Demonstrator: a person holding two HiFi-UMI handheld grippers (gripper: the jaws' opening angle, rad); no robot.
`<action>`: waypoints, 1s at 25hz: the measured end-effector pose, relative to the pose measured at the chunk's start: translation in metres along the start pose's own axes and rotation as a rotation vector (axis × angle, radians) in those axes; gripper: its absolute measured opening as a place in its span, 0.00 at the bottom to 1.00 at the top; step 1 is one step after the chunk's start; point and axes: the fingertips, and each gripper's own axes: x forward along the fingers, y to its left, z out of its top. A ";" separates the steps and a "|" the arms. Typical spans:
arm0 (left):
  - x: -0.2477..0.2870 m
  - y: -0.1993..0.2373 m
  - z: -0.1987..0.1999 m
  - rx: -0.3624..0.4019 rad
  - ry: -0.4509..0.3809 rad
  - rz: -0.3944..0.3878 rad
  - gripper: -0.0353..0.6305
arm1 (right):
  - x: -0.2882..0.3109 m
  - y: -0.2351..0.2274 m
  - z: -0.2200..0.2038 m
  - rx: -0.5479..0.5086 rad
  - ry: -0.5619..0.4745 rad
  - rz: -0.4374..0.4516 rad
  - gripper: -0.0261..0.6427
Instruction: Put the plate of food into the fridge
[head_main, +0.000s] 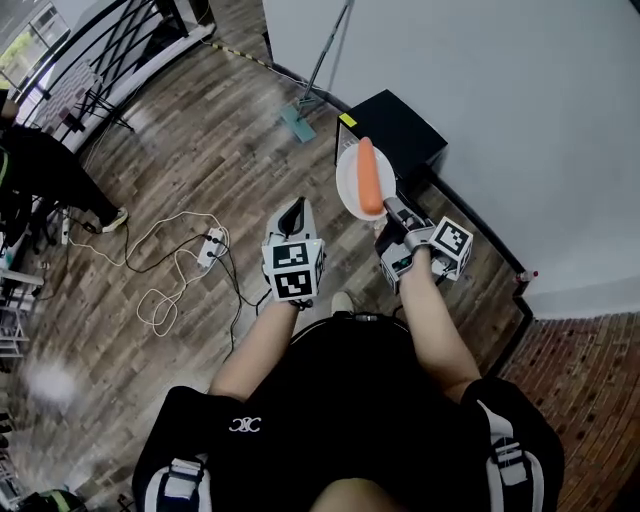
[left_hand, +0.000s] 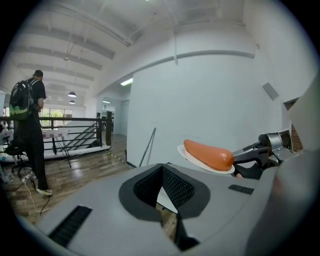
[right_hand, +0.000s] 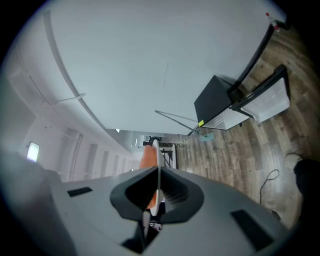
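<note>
A white plate (head_main: 349, 182) carries one long orange sausage (head_main: 369, 178). My right gripper (head_main: 386, 207) is shut on the plate's near rim and holds it out in the air above the wooden floor. The right gripper view shows the plate (right_hand: 157, 167) edge-on between the pads, the sausage (right_hand: 147, 158) to its left. My left gripper (head_main: 293, 211) hangs beside it on the left, shut with nothing in it. In the left gripper view (left_hand: 162, 184) the plate (left_hand: 197, 160) and sausage (left_hand: 208, 154) hang ahead to the right. A low black cabinet (head_main: 396, 131) stands against the white wall just beyond the plate.
A mop (head_main: 299, 122) leans on the wall left of the cabinet (right_hand: 215, 102). A power strip with looped cables (head_main: 211, 246) lies on the floor at the left. A person with a backpack (left_hand: 28, 125) stands by a black railing (left_hand: 75, 131) farther left. A brick floor patch (head_main: 585, 370) begins at right.
</note>
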 end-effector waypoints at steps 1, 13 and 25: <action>0.013 0.002 0.006 -0.003 0.001 0.008 0.05 | 0.011 0.002 0.011 -0.001 0.003 0.005 0.08; 0.109 -0.011 0.013 0.005 0.069 0.032 0.05 | 0.090 -0.015 0.081 -0.002 0.047 -0.007 0.08; 0.162 -0.001 0.017 0.019 0.091 0.006 0.05 | 0.133 -0.024 0.089 0.029 0.077 -0.012 0.08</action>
